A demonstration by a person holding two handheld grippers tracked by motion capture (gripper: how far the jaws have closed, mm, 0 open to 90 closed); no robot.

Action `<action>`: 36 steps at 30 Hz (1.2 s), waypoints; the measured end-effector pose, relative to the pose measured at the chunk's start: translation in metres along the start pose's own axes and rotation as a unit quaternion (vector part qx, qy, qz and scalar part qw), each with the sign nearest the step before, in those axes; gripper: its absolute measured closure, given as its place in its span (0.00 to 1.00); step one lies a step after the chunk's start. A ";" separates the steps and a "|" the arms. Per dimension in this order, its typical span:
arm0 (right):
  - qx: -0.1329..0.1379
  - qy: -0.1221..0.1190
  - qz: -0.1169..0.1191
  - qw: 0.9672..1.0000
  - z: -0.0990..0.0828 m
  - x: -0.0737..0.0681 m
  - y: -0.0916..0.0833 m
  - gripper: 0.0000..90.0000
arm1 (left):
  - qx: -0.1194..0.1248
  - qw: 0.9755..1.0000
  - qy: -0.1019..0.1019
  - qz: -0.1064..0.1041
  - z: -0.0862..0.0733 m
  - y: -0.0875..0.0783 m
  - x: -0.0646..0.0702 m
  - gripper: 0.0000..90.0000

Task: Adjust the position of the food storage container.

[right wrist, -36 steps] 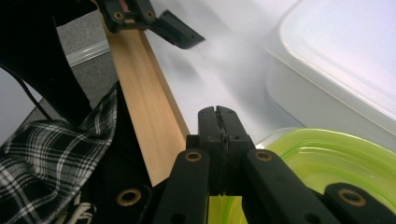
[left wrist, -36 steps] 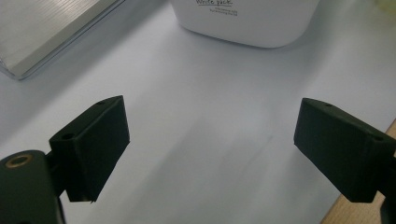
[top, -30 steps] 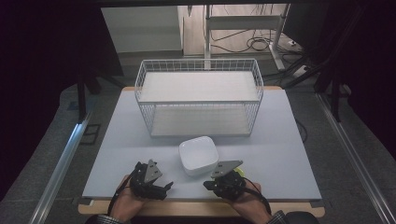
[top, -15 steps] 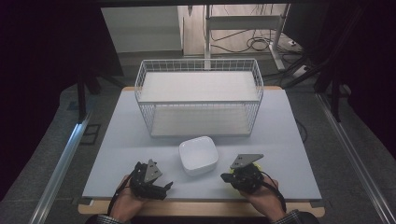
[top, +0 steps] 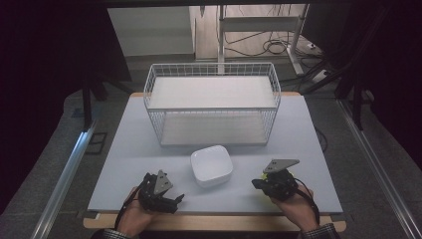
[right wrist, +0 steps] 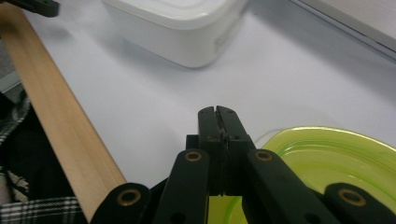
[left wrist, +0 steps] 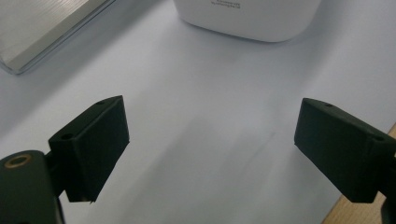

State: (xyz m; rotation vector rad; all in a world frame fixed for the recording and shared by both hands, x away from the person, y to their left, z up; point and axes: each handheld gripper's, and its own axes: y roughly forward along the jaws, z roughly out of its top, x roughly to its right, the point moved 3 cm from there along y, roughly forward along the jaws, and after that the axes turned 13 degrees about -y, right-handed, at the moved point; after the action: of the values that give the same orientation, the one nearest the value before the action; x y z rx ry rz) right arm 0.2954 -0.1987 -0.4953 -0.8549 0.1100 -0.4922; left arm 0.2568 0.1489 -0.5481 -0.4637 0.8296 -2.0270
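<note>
Two grippers sit low in the high view: the left gripper, jaws spread wide with nothing between them, at lower left, and the right gripper, pinching a yellow-green lid, at lower right. The white container lies between them at centre.

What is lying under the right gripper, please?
A translucent yellow-green lid lies beneath the right gripper, whose jaws are pressed together. The gripper covers the lid's near part, so whether the jaws pinch its rim cannot be told.
</note>
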 end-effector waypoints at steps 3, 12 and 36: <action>-0.003 0.010 -0.009 1.000 -0.008 0.009 -0.007 1.00 | -0.001 1.000 0.000 0.000 0.000 0.000 0.000 0.11; -0.009 0.030 -0.039 0.999 -0.024 0.027 -0.021 1.00 | -0.002 1.000 -0.001 0.000 0.000 0.001 0.000 0.11; 0.015 0.032 -0.012 0.999 0.017 0.017 0.018 1.00 | 0.031 0.995 -0.073 -0.057 0.019 0.002 -0.009 0.66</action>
State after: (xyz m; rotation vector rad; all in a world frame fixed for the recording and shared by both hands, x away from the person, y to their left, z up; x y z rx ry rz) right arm 0.3221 -0.1849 -0.4956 -0.8128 0.1504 -0.5427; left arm 0.2739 0.1489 -0.5360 -0.6281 0.6634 -2.0875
